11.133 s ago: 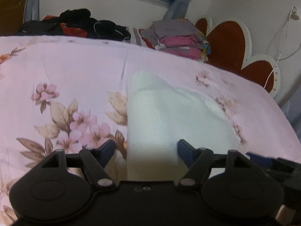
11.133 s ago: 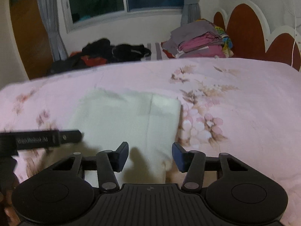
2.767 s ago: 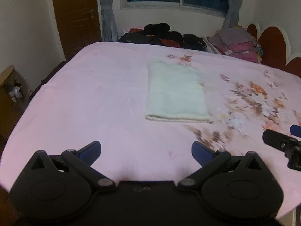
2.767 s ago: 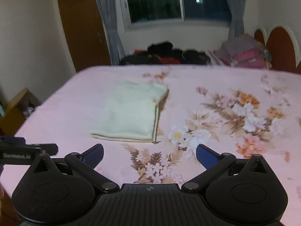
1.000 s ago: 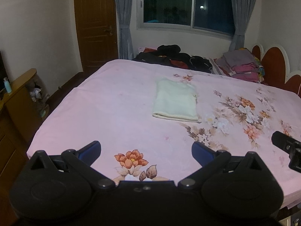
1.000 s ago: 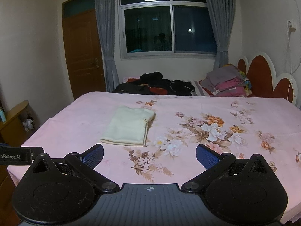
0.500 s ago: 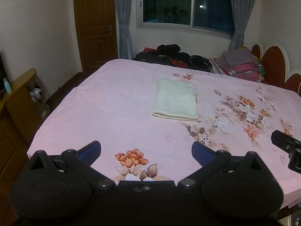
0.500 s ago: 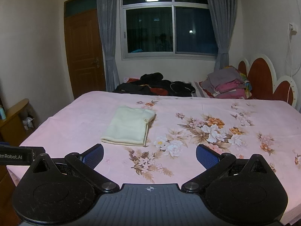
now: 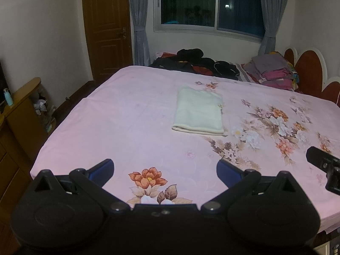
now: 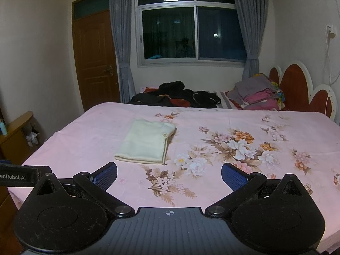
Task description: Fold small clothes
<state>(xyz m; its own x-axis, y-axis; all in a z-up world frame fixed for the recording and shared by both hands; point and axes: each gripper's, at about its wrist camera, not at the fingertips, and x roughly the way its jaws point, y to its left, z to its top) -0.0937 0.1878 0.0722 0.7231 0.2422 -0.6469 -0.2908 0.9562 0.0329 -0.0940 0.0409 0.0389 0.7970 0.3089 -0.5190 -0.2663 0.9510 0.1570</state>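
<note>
A pale cream garment (image 9: 198, 111) (image 10: 146, 142) lies folded into a neat rectangle in the middle of the pink floral bed (image 9: 136, 127) (image 10: 276, 127). My left gripper (image 9: 164, 169) hangs open over the bed's near edge, well short of the garment, nothing between its blue-padded fingers. My right gripper (image 10: 169, 173) is also open and empty, held back from the garment, which lies ahead and to its left. Part of the right gripper's body (image 9: 325, 165) shows at the right edge of the left wrist view, and the left one (image 10: 19, 177) at the left edge of the right wrist view.
A heap of dark clothes (image 9: 197, 62) (image 10: 176, 95) and a stack of folded grey and pink clothes (image 9: 274, 71) (image 10: 258, 95) lie at the far side of the bed. A red scalloped headboard (image 10: 297, 89) is at the right, a wooden cabinet (image 9: 17, 114) and door (image 9: 106, 27) at the left.
Both grippers pulled back and rose away from the folded garment over the earlier frames, opening wide; in the last half second the views barely shift.
</note>
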